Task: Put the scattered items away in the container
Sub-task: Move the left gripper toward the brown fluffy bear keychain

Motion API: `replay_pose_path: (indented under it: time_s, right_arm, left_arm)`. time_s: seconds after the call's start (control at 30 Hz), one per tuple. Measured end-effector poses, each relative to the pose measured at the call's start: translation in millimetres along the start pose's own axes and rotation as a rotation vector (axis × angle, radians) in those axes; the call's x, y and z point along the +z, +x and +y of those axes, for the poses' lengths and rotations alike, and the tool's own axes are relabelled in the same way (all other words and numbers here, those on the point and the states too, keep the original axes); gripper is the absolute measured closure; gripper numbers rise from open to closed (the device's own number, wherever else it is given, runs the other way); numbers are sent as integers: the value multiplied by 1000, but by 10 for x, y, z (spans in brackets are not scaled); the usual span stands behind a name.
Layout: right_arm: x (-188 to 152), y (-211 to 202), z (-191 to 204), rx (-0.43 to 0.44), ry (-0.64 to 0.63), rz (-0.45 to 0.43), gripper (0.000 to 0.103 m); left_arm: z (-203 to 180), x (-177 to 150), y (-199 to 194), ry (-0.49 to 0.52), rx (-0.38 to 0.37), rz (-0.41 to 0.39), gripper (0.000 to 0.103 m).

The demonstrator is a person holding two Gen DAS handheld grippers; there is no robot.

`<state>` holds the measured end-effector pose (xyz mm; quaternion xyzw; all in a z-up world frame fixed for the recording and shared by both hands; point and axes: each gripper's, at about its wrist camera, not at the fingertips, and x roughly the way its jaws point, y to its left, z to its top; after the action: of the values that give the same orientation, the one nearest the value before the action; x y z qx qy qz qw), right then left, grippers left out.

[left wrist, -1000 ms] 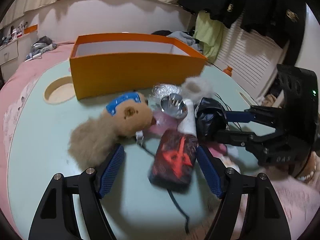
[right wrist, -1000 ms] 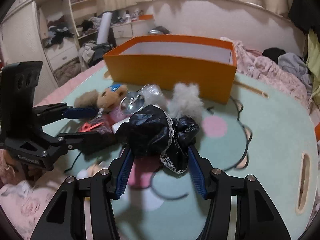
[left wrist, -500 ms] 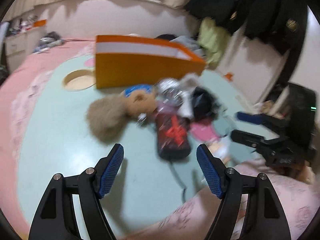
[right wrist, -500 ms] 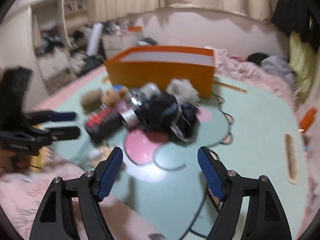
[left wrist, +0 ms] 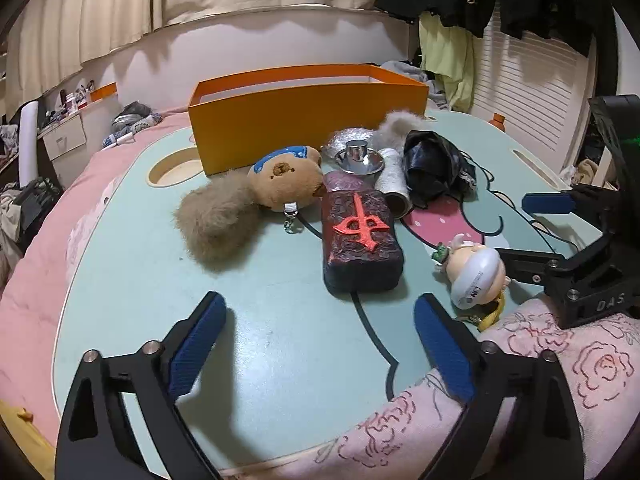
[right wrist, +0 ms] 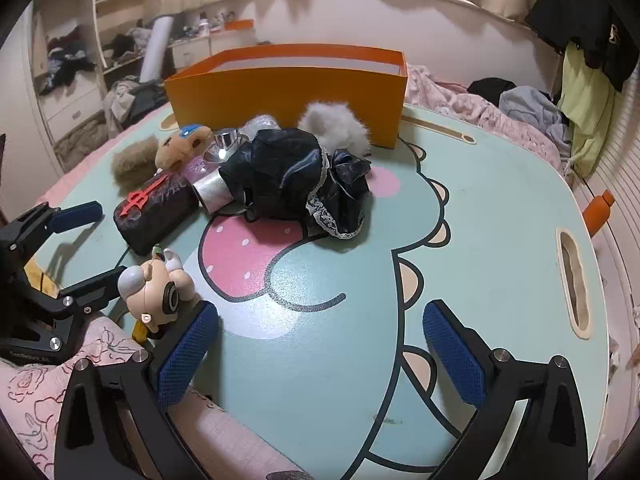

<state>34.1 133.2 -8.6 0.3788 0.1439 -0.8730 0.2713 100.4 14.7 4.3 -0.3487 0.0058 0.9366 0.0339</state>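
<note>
Blue pads line the left hand-held gripper (left wrist: 320, 344), which is wide open and holds nothing above the near edge of the pale green desk (left wrist: 280, 352). The right hand-held gripper (right wrist: 320, 344) is wide open and holds nothing too. Just ahead of the left one lies a dark box with a red sign (left wrist: 360, 236). Beside it lies a small doll (left wrist: 472, 268). Farther back sit a brown fluffy bear toy (left wrist: 248, 200) and black shiny cloth (right wrist: 296, 176). The big orange box (left wrist: 304, 112) stands behind them all.
</note>
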Motion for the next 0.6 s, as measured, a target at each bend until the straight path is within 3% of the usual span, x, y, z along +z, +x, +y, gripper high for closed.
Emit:
replay_pose_path:
  time_s: [0.6]
  right_arm:
    - [-21, -22, 17, 7, 2, -3, 0]
  left_arm:
    - [18, 14, 48, -3, -21, -4, 0]
